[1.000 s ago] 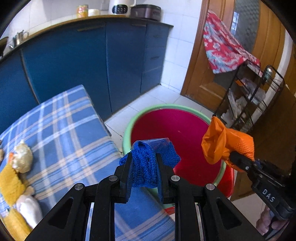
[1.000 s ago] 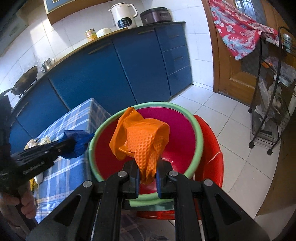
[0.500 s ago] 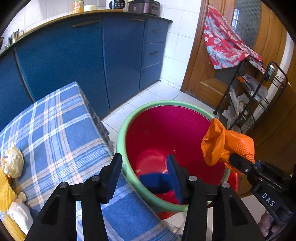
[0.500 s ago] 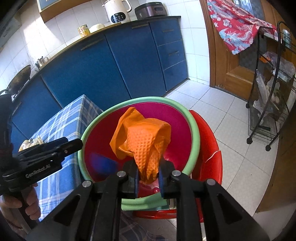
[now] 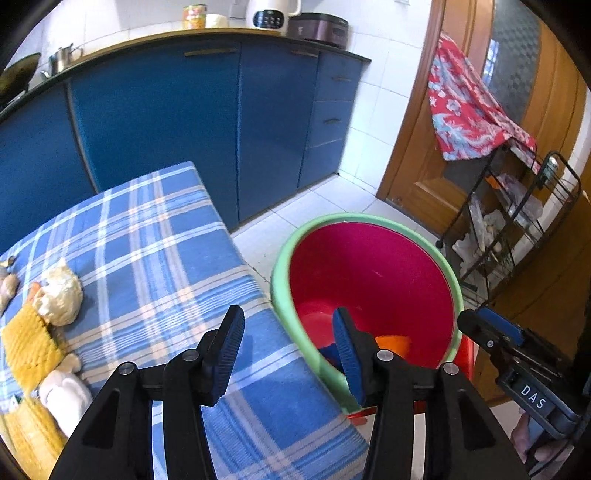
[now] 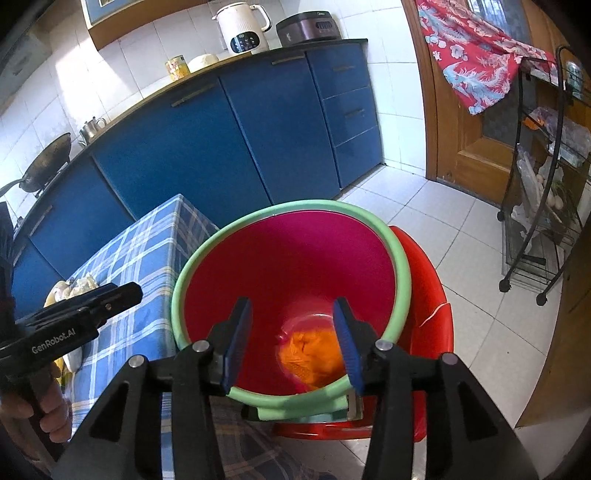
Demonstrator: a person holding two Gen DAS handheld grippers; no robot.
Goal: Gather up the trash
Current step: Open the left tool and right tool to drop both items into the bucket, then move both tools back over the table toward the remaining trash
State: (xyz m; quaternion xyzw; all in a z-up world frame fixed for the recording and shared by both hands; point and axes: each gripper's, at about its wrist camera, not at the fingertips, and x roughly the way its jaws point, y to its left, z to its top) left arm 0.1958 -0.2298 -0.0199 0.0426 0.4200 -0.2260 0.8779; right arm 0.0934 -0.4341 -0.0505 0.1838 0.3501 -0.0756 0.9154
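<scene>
The right hand-held gripper [image 6: 291,332] had just been opening and stood wide and empty over the red bin [image 6: 291,210]; the orange net [image 6: 310,354] lay at the bottom. The left hand-held gripper [image 5: 286,350], also spread and empty, hung above the worktop [image 5: 147,251] edge. Scraps [image 5: 59,291] at nine o'clock remained; a hasty reach could snag the cloth or knock the bin's green rim.

A home kitchen: blue cabinets [image 6: 236,147] run under a dark counter along a white-tiled wall. On that counter stand an electric kettle [image 6: 245,27], a rice cooker [image 6: 308,26], a wok [image 6: 46,162]. Right of the cabinets, a wooden door [image 6: 476,122] and wire rack [image 6: 543,177].
</scene>
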